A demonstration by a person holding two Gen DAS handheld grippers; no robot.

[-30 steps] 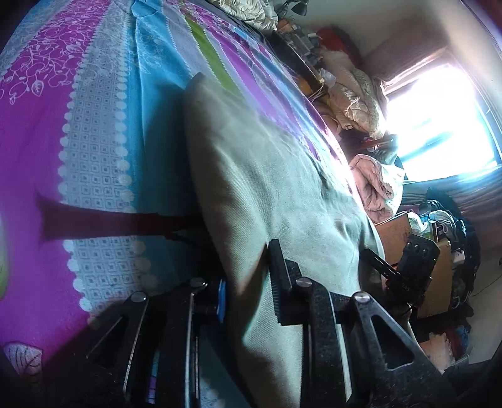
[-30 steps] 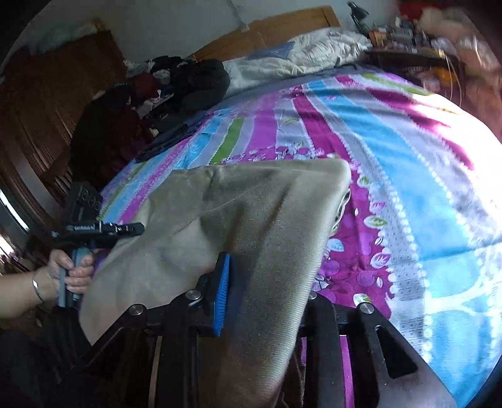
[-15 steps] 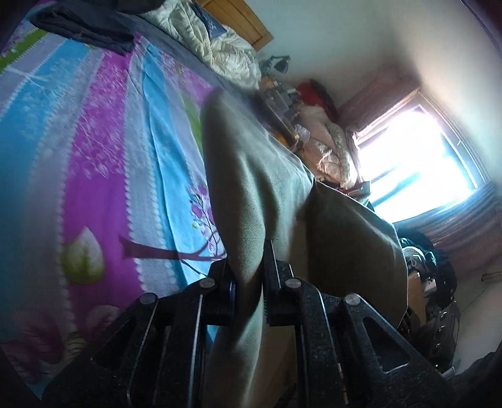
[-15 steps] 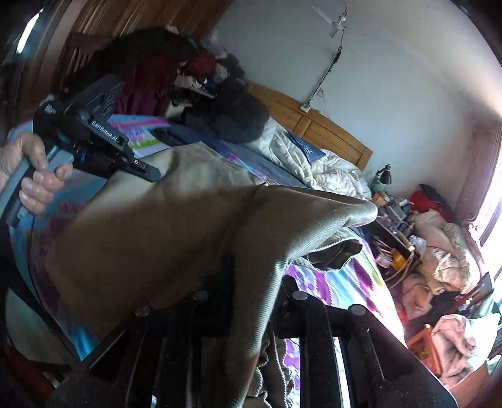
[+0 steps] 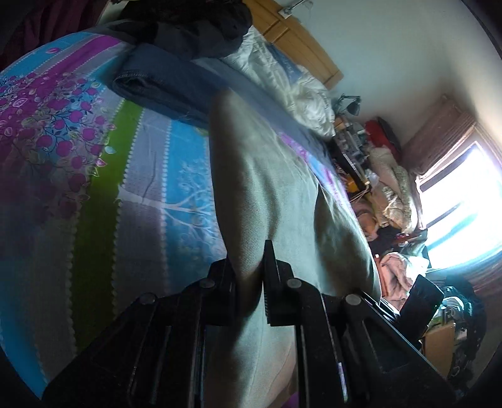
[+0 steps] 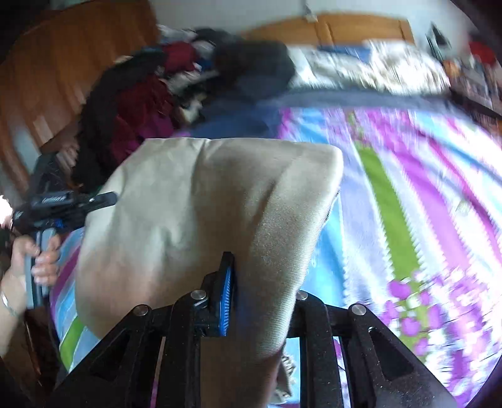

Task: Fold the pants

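The beige pants (image 5: 282,201) are folded and held up over the striped bedspread (image 5: 94,175). My left gripper (image 5: 249,276) is shut on one side of the cloth, which bulges forward between its fingers. My right gripper (image 6: 251,288) is shut on the other side of the pants (image 6: 204,201); cloth drapes over its right finger and hides it. In the right wrist view the left gripper (image 6: 103,197) shows at the far left, held in a hand (image 6: 40,257), clamped on the cloth's edge. The right wrist view is blurred by motion.
Folded blue jeans (image 5: 163,88) and a pile of dark and red clothes (image 6: 135,103) lie at the head of the bed (image 6: 392,194), near a white quilt (image 5: 291,78) and wooden headboard (image 6: 345,28). Clutter and a bright window (image 5: 464,201) stand to the right.
Both grippers have carried the pants from the bed's foot, lifting them, toward the head end. The jeans and clothes pile are now close ahead. Both grips stayed shut.
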